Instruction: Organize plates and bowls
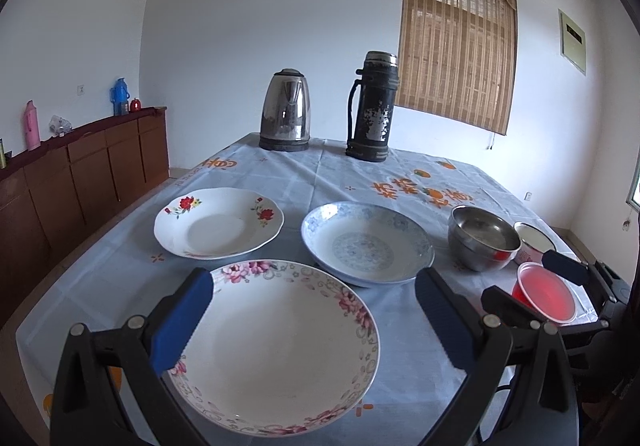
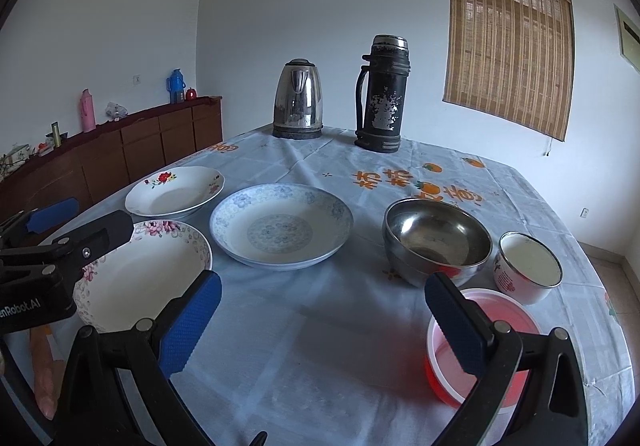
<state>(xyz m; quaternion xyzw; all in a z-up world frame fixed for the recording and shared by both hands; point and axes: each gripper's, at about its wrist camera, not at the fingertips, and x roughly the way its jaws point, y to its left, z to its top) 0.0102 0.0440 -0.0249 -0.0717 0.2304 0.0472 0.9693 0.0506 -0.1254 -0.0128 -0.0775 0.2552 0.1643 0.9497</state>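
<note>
Three plates lie on the table: a pink-flowered plate [image 1: 276, 346] [image 2: 140, 278] nearest, a red-flowered plate [image 1: 218, 222] [image 2: 176, 190] behind it, and a blue-patterned plate [image 1: 368, 242] [image 2: 280, 226] in the middle. To the right stand a steel bowl [image 1: 482, 238] [image 2: 436, 238], a white enamel cup [image 1: 532, 242] [image 2: 528, 266] and a red plastic bowl [image 1: 546, 294] [image 2: 500, 334]. My left gripper [image 1: 316, 320] hangs open over the pink-flowered plate. My right gripper [image 2: 324, 324] is open above bare cloth, its right finger over the red plastic bowl.
A steel kettle [image 1: 286, 110] [image 2: 298, 100] and a black thermos [image 1: 372, 106] [image 2: 382, 94] stand at the table's far edge. A wooden sideboard [image 1: 80, 166] [image 2: 140, 142] runs along the left wall. The table [image 2: 320, 346] wears a pale blue cloth.
</note>
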